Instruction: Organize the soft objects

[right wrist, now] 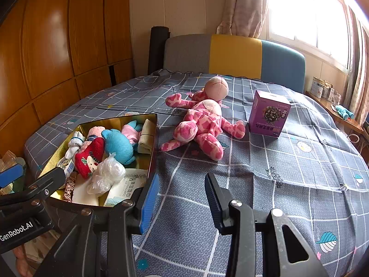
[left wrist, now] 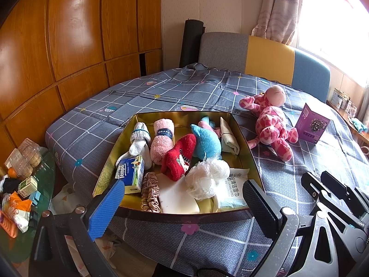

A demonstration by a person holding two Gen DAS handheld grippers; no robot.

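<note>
Left gripper [left wrist: 184, 198] spread wide, empty, low centre before gold tin [left wrist: 244, 138]. Right gripper [right wrist: 182, 194] spread, empty; pink plush [right wrist: 203, 124] mid-frame on bedspread [right wrist: 288, 173].

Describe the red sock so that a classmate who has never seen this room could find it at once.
Start at the bed with the grey checked cover and find the gold tin near its foot. The red sock lies in the middle, between a pink roll and a blue dolphin toy. It is the only red thing there.
</note>
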